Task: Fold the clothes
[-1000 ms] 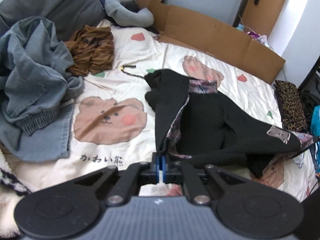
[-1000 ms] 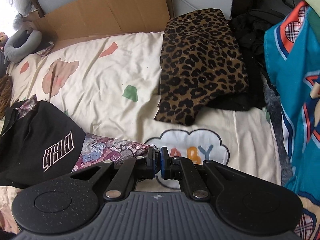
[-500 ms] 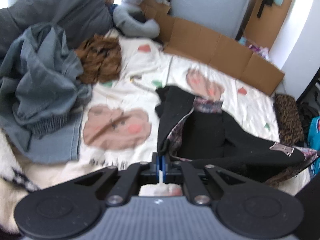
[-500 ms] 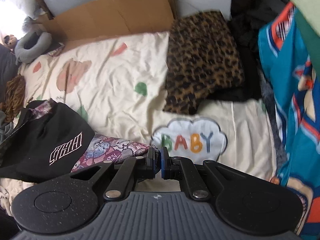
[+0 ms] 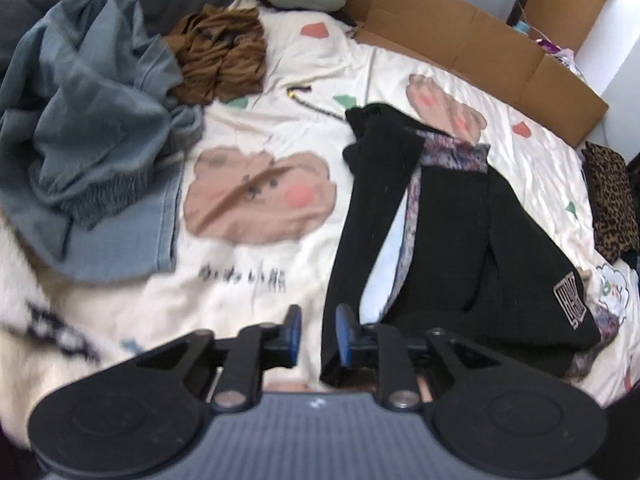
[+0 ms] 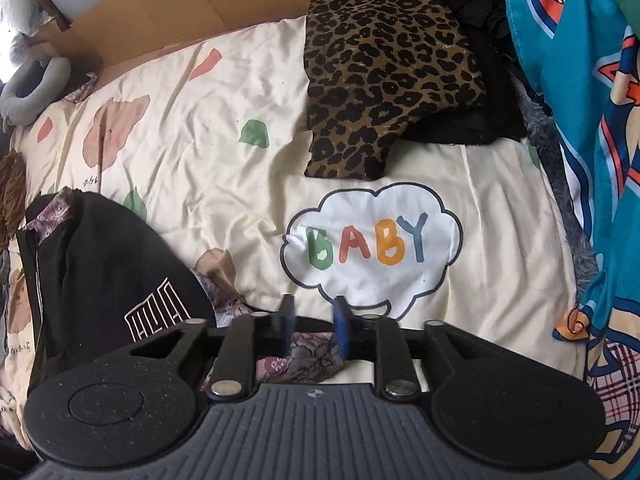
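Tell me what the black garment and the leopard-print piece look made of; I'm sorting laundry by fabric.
Black garment: apparently a matte, soft knit, possibly fleece or cotton; it drapes limply without shine, and a glossier patterned lining shows at its edges. Leopard-print piece: seemingly a thin, smooth woven or jersey fabric with a faint sheen, lying flat with crisp edges.

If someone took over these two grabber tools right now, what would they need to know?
Left gripper: jaws have just been opening, nothing pinched; the black garment hem lies beside its right finger.
Right gripper: jaws have just been opening, released above the garment's patterned lining.
Black garment lies spread on the bedspread, partly folded.
Folded leopard-print piece sits at the far side.
Left: finish folding; blue-grey clothes and brown top are unfolded.
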Demonstrator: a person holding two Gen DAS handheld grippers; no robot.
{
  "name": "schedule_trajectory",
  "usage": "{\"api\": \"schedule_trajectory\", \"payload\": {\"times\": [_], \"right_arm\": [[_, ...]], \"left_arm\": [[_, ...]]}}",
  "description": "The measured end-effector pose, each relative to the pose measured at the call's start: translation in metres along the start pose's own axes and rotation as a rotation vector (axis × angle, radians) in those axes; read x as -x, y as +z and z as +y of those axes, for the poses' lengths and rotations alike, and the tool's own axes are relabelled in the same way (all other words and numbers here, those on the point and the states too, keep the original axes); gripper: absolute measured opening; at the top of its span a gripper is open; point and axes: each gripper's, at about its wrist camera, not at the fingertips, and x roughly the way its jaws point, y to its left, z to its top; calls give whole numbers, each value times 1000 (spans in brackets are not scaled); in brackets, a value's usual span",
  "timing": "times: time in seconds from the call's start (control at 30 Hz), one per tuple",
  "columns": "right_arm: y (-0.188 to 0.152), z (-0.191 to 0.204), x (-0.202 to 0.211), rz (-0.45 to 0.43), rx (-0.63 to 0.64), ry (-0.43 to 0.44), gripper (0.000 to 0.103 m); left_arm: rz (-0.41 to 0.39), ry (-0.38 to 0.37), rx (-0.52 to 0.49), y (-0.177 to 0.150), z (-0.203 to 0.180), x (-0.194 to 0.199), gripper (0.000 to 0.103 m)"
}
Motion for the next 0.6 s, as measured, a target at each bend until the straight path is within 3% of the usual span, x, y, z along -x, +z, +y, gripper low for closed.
{"api": "schedule_trajectory", "payload": {"times": [0.07,0.23,0.37,0.5,0.6], "right_arm": [[1,1,-2,-13,-2,4,30],[2,10,-10,-60,17,29,34],[-1,14,-22,-69,0,47,34],[-4,20,-34,-67,-12,78,34],[-5,29,-39,-80,25,48,34]], "left_arm": [[-12,-2,-18,13,-4,-7,38],[-23,-11,-78,43,-17,-26,39],[-29,-10,-127,71,-27,-42,48],[-38,-12,-158,97,-36,-57,50],[-42,-12,-184,115,-45,-67,50]]}}
